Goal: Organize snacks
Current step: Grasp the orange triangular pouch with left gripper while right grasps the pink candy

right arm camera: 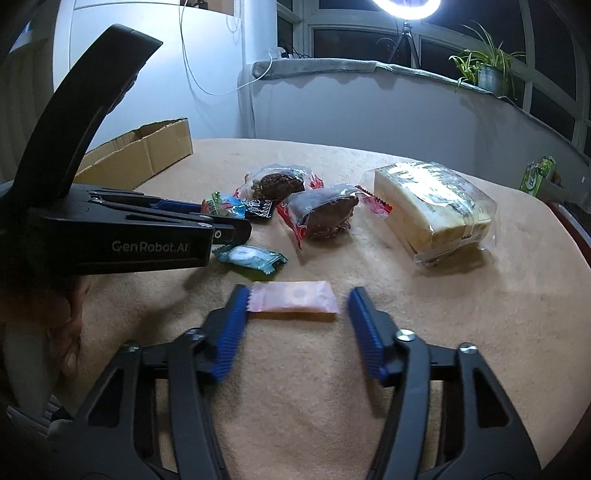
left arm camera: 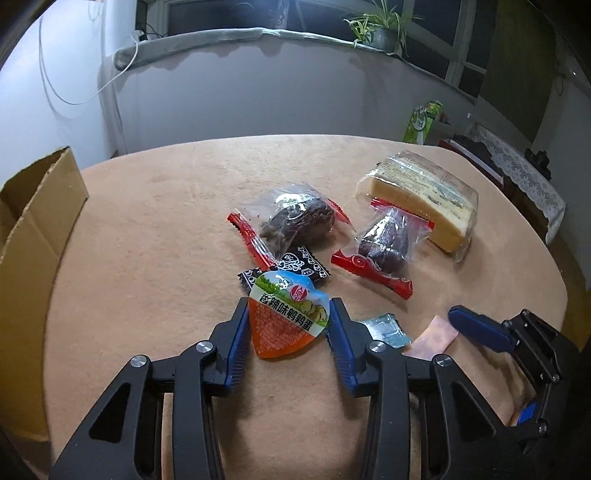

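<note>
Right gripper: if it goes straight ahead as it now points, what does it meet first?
Probably the pink wrapped snack, lying on the table between the open right gripper fingers; how high the gripper sits is unclear.

Tabletop [right arm camera: 461, 350] covered in tan cloth. Grey wall [left arm camera: 258, 103] behind, with padded sill [left arm camera: 207, 40] beneath dark windows [right arm camera: 351, 40]. Potted plant [right arm camera: 487, 74] on sill. Ring light [right arm camera: 406, 7] on tripod, lit. White cable [left arm camera: 74, 92] hanging at left.
</note>
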`<move>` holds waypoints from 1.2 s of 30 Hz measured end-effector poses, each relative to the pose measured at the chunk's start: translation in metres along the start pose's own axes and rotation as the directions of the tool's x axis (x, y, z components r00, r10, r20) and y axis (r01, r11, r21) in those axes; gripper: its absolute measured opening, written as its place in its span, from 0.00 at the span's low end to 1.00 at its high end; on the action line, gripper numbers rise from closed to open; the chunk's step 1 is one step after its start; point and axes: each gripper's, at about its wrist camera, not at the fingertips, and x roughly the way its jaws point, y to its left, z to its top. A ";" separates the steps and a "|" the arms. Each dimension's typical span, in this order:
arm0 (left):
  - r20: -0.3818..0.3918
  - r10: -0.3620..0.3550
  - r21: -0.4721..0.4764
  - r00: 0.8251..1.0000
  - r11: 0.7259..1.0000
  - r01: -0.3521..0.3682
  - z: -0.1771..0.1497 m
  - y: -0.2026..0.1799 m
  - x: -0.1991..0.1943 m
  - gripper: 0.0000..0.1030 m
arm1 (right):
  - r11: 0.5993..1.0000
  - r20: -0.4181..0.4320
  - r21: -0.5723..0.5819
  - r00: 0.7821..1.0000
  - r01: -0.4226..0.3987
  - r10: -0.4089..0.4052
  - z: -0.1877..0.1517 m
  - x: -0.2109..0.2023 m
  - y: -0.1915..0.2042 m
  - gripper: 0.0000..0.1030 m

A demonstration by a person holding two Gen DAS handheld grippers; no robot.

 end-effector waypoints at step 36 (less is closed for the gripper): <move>0.184 -0.079 -0.060 0.980 0.994 0.091 -0.017 0.016 -0.052 0.30 | 0.998 0.109 0.047 0.993 -0.046 0.041 0.022 -0.043 -0.008 0.32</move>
